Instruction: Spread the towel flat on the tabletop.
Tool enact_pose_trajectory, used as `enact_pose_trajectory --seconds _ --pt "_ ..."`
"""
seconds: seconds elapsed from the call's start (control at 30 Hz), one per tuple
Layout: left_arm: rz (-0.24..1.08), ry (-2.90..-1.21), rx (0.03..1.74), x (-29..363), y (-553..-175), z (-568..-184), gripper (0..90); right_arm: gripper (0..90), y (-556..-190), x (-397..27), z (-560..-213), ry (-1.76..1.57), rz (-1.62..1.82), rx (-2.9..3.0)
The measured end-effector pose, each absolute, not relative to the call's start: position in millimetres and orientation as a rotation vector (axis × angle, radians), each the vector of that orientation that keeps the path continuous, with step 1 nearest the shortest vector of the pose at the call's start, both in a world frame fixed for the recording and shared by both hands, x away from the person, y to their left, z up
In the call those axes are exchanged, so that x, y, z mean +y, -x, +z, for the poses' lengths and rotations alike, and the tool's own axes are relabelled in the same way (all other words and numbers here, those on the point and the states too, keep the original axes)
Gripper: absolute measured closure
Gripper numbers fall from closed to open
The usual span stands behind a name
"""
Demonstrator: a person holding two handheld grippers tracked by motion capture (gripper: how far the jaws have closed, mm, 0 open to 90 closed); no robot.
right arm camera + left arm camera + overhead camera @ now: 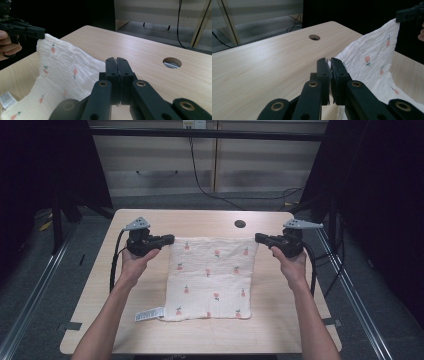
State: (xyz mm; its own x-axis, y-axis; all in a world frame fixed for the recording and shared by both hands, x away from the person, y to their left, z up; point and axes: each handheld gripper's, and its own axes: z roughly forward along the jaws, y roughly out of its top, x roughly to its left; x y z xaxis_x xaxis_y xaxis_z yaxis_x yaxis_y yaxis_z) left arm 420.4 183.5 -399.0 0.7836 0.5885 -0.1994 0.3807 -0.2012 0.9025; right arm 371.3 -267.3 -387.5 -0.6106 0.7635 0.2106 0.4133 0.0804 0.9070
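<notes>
Pinching the white muslin cloth [210, 277] at its two far corners: left tool [169, 240] is clenched on the far-left corner, right tool [259, 238] clenched on the far-right corner, both pointing inward toward each other across the tabletop [200, 220]. Cloth has a small pink flower print and a white care label [149, 314] sticking out at its near-left corner. Far edge is lifted off the wood and stretched fairly taut between the two tools; near edge and label lie flat on the tabletop close to the person's side. In the left gripper view the jaws stand closed with a sliver of white fabric [329, 62] caught between them, and the cloth [372, 65] rises from there toward the other tool [409, 13] at top right. In the right gripper view the jaws are pressed together on the cloth corner, fabric [65, 72] draping away to the left up to the other tool [41, 33], with the label [5, 99] low at the left. Round cable hole [240, 224] sits in the tabletop just beyond the cloth's far edge, near the right tool. Grey three-cornered plates [137, 223] top both tools; cables trail down beside the forearms.
</notes>
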Motion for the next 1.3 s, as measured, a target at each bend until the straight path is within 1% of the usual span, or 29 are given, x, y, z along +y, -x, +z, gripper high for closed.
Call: enact_pose_trajectory --seconds 0.2,0.33,0.67,1.0,1.1,1.3 --pt "0.225 -1.835 0.701 182.6 -410.9 -395.1 86.3 89.3 -368.4 -266.9 -382.3 -1.150 1.531 2.055" --pt "0.208 -1.857 0.685 185.7 -399.4 -404.5 86.2 89.3 -358.2 -265.2 -389.2 -1.134 1.514 2.082" --pt "0.215 -1.891 0.669 202.6 -372.1 -415.8 86.2 89.3 -330.2 -263.5 -400.6 -1.096 1.509 2.160" --pt "0.208 -1.931 0.625 198.9 -344.6 -419.5 86.2 89.3 -304.5 -263.0 -418.5 -1.088 1.479 2.217" --pt "0.209 -1.962 0.588 194.9 -333.5 -421.7 86.2 89.3 -295.5 -261.3 -422.5 -1.075 1.452 2.246" --pt "0.180 -1.992 0.609 198.9 -321.6 -434.6 86.2 89.3 -283.7 -256.8 -432.8 -1.074 1.416 2.296"
